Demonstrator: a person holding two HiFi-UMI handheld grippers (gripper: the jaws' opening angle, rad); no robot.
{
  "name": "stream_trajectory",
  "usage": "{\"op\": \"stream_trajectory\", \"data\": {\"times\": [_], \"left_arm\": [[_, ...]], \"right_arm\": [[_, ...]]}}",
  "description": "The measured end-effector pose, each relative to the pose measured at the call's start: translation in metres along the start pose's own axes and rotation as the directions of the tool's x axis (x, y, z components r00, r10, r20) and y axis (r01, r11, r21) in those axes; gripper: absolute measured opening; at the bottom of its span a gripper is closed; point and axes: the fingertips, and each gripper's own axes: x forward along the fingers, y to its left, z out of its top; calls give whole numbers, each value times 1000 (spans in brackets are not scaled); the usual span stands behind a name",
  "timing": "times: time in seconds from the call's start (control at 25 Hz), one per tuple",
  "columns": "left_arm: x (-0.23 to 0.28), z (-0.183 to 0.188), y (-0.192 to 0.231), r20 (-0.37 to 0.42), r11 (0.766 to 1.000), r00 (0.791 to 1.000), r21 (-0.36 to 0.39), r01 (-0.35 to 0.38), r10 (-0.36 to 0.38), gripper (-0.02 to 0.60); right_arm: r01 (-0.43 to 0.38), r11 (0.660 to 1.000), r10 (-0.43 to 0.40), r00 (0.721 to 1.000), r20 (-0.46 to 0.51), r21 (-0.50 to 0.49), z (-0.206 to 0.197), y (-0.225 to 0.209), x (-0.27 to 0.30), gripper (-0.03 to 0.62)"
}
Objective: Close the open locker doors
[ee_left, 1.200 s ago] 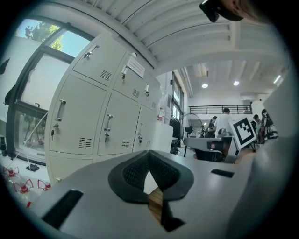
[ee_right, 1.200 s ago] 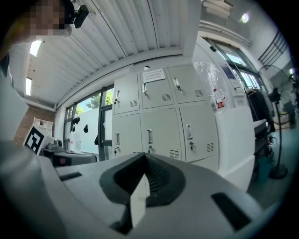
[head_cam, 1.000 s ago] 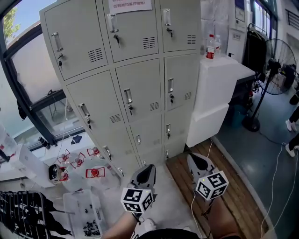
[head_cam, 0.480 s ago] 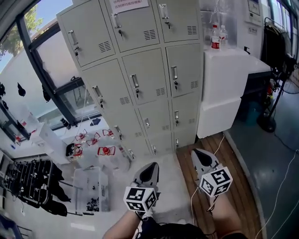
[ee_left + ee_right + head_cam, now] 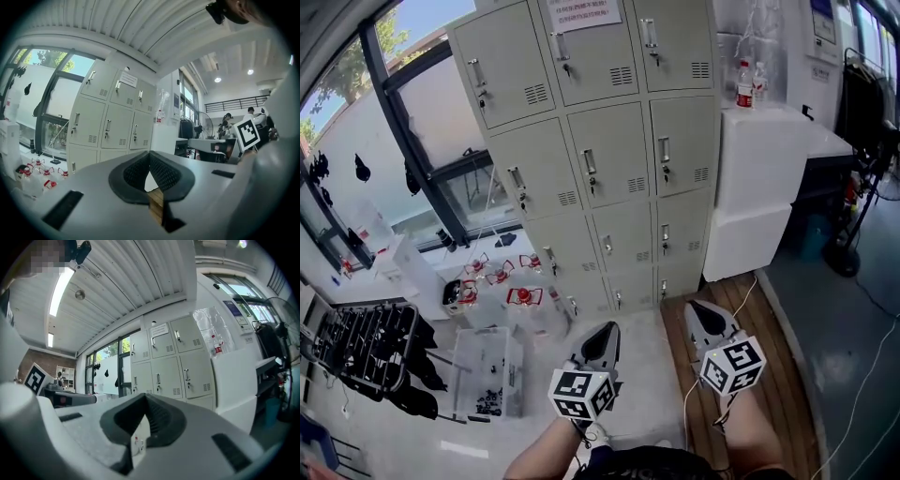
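The grey locker bank [image 5: 609, 159] stands ahead, and every door I can see on it lies flush with its frame. Both grippers hang low in the head view, a good way back from the lockers and touching nothing. My left gripper [image 5: 605, 330] is shut and empty, pointing at the bottom row. My right gripper [image 5: 699, 309] is shut and empty over the wooden floor strip. In the left gripper view the lockers [image 5: 110, 124] stand beyond the closed left gripper [image 5: 150, 164]. In the right gripper view the lockers [image 5: 164, 366] stand beyond the closed right gripper [image 5: 146, 405].
A white cabinet [image 5: 769, 187] with bottles [image 5: 744, 84] on top stands right of the lockers. Clear plastic bins [image 5: 487, 375] and red-and-white items [image 5: 502, 281] lie on the floor at the left, near a black rack [image 5: 356, 347]. A wooden floor strip [image 5: 778, 394] runs at the right.
The head view has drawn back and swung, so the lockers sit farther off and more of the left floor shows. Both grippers keep their place in the view, still shut.
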Motion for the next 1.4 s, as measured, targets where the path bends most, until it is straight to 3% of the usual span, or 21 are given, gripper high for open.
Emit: {"op": "stream_trajectory", "data": {"times": [1.4], "left_arm": [[10,-3,-32,-4,1000,1000,9,29,-29,3]], "right_arm": [[1,1000,-1,1000,-8,20,-11,-11,-25,1]]}}
